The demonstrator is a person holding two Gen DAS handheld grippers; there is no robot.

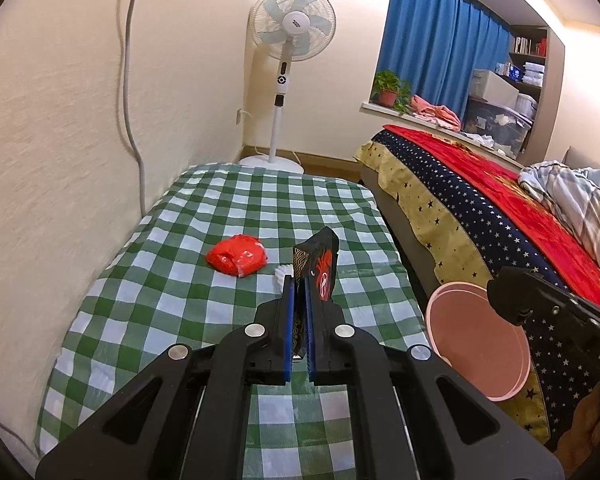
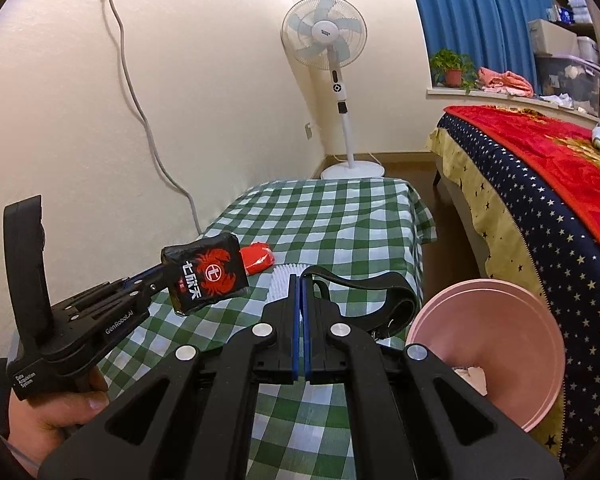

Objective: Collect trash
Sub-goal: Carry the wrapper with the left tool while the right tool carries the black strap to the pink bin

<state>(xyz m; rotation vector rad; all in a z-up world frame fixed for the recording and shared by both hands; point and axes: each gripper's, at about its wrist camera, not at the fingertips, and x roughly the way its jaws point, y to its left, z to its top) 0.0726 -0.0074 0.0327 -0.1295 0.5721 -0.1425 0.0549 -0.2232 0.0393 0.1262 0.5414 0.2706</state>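
Holding a black-and-red snack packet (image 2: pixel 206 278) pinched upright in my left gripper (image 1: pixel 299 280), I keep it lifted clear above the green checked table (image 1: pixel 228 208), to the left of the pink bin (image 2: pixel 512 344), so it can likely travel across and drop in. My right gripper (image 2: pixel 301 280) has its blue pads pressed together with nothing between them, and I judge it is steadying the bin's black strap (image 2: pixel 380 296). Left of the bin, on the cloth, a crumpled red wrapper (image 1: pixel 237 259) and something white (image 2: pixel 280 282) wait for collection.
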